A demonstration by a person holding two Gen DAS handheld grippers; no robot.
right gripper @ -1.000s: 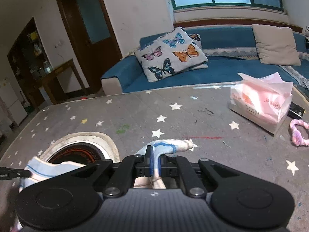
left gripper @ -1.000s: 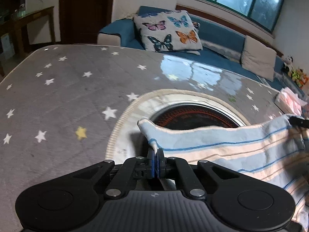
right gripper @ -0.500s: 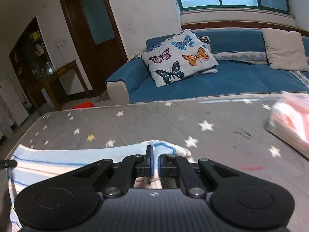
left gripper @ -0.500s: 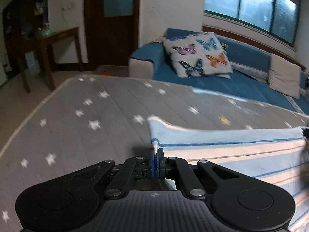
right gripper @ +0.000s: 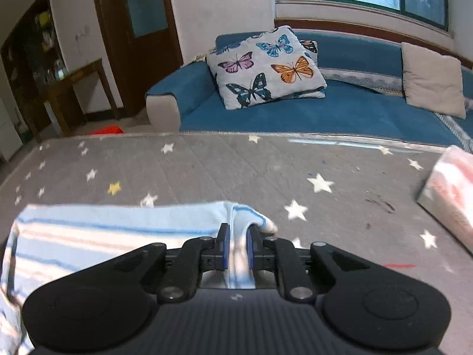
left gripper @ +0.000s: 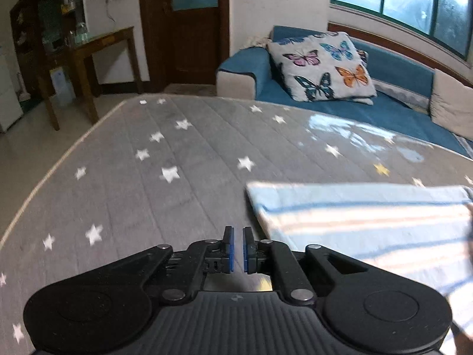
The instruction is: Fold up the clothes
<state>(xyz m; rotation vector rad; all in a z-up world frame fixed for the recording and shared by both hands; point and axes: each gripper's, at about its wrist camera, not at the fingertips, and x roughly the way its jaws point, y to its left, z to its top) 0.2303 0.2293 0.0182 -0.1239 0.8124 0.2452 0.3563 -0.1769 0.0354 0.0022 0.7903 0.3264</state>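
Both jaws letting go of the striped cloth

My left gripper (left gripper: 236, 248) is opening, nothing between its blue pads, the striped cloth (left gripper: 363, 224) lying just to its right; my right gripper (right gripper: 236, 248) is opening too, a bunched corner of cloth still between its jaws; the cloth spreads flat on the grey star-print table cover (left gripper: 183, 159); pink tissue pack (right gripper: 452, 195) at right, print too blurred to read.

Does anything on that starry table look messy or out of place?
Mostly tidy. The striped cloth lies flat except its right corner, bunched up between the right gripper's opening jaws. Dark scuffs mark the table.
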